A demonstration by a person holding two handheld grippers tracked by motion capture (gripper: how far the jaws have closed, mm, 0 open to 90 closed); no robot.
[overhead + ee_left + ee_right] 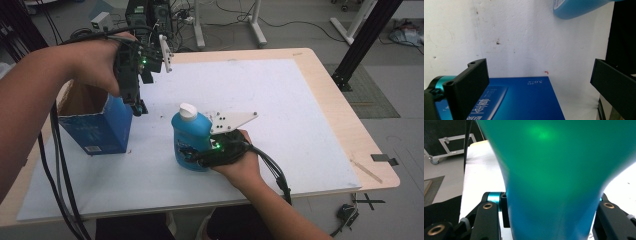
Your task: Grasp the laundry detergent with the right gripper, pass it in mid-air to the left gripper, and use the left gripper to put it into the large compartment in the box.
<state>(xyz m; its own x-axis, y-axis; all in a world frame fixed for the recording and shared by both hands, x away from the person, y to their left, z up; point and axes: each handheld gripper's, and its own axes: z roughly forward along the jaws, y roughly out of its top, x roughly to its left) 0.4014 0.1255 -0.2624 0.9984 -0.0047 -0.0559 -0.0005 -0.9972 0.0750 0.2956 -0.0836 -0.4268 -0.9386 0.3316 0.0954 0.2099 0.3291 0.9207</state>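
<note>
- Blue bottle (191, 137), white cap, upright on the white table (280, 125), pinched between right gripper (196, 155) jaws.
- Left gripper (139, 106) jaws spread, empty, over the open blue box (97, 127) edge.

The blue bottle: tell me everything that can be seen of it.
The blue bottle is glossy, plastic-looking, with a white cap on top and a small label patch low on its side. It stands upright on the white board, near the middle, right of the open blue box and apart from it. The right gripper is closed around its lower body, one jaw on either side in the right gripper view. The cap looks closed; contents cannot be judged.
</note>
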